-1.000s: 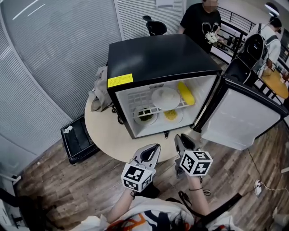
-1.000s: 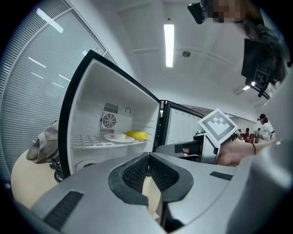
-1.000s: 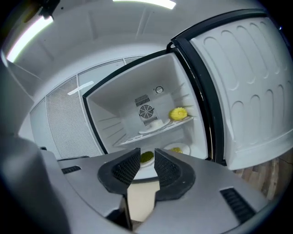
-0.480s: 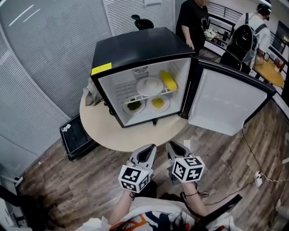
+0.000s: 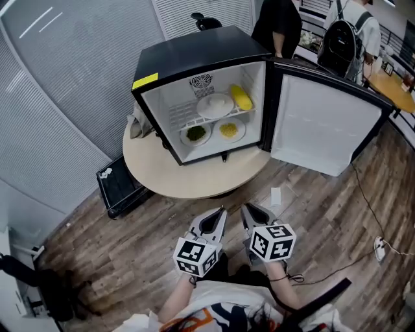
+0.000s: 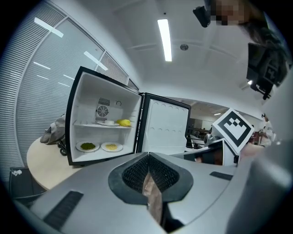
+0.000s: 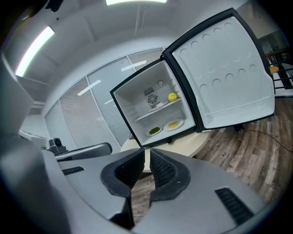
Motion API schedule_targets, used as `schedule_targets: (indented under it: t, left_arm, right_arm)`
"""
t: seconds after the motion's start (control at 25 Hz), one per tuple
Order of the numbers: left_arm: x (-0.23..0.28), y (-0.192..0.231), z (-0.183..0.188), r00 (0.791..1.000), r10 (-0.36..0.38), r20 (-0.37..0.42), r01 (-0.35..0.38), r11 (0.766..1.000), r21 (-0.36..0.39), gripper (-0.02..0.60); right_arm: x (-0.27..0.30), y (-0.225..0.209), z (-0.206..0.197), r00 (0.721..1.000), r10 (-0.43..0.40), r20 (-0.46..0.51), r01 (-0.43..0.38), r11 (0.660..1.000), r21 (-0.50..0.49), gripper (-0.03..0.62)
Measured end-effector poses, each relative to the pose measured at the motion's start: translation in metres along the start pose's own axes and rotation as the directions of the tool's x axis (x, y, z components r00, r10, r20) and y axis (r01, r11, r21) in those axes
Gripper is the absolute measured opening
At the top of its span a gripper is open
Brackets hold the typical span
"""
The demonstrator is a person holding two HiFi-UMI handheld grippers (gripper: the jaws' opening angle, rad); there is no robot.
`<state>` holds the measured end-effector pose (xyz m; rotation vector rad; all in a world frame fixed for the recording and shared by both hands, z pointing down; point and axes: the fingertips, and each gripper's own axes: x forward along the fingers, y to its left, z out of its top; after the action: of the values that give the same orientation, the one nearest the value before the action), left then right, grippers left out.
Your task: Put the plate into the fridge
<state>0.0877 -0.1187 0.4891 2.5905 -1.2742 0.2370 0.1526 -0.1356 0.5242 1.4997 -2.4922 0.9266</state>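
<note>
A black mini fridge (image 5: 201,58) stands on a round table (image 5: 194,180) with its door (image 5: 324,123) swung wide open. A white plate (image 5: 214,105) lies on its upper shelf beside a yellow item (image 5: 242,97). Below are a plate of green food (image 5: 196,133) and a plate of yellow food (image 5: 228,130). Both grippers hang low near my body, well short of the table. My left gripper (image 5: 217,217) (image 6: 147,160) is shut and empty. The right gripper (image 5: 249,211) (image 7: 147,155) is closing, a narrow gap left, nothing between its jaws.
A black crate (image 5: 120,188) sits on the wood floor left of the table. A grey cloth (image 5: 138,123) lies behind the fridge. Two people (image 5: 279,19), one with a backpack (image 5: 347,39), stand at the back right. A paper slip (image 5: 275,196) lies on the floor.
The view has drawn back: fridge and table now lie farther from both grippers, which have come off the table edge toward my body. The fridge door stands wider open.
</note>
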Motion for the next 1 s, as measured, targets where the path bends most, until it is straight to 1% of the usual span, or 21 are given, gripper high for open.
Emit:
schedule_targets:
  t: [0.24, 0.4, 0.52, 0.76, 0.92, 1.0]
  left_arm:
    - [-0.016, -0.007, -0.005, 1.0, 0.004, -0.019, -0.003, 1.0, 0.022, 0.012]
    - [-0.032, -0.002, -0.007, 1.0, 0.011, -0.024, -0.01, 0.999, 0.038, 0.012]
    - [-0.049, 0.006, -0.007, 0.999, 0.02, -0.026, -0.019, 0.999, 0.046, 0.012]
    - [-0.091, 0.03, -0.008, 0.999, 0.033, -0.003, -0.033, 0.999, 0.032, 0.012]
    - [-0.119, 0.041, -0.01, 1.0, 0.016, 0.009, -0.016, 0.999, 0.029, 0.012]
    - [-0.131, 0.047, -0.011, 1.0, 0.005, 0.017, -0.005, 1.0, 0.023, 0.012]
  right_arm:
    - [-0.008, 0.011, -0.012, 1.0, 0.011, -0.002, -0.011, 1.0, 0.019, 0.044]
    - [-0.005, 0.024, -0.016, 1.0, 0.021, 0.002, -0.021, 1.0, 0.023, 0.044]
    - [-0.002, 0.043, -0.02, 0.999, 0.032, 0.003, -0.032, 0.999, 0.019, 0.043]
    - [0.006, 0.09, -0.039, 0.998, 0.054, -0.013, -0.054, 0.998, 0.008, 0.038]
    - [0.005, 0.119, -0.054, 0.999, 0.042, -0.021, -0.043, 0.999, -0.013, 0.038]
    - [0.003, 0.132, -0.06, 0.999, 0.036, -0.016, -0.036, 0.999, -0.009, 0.038]
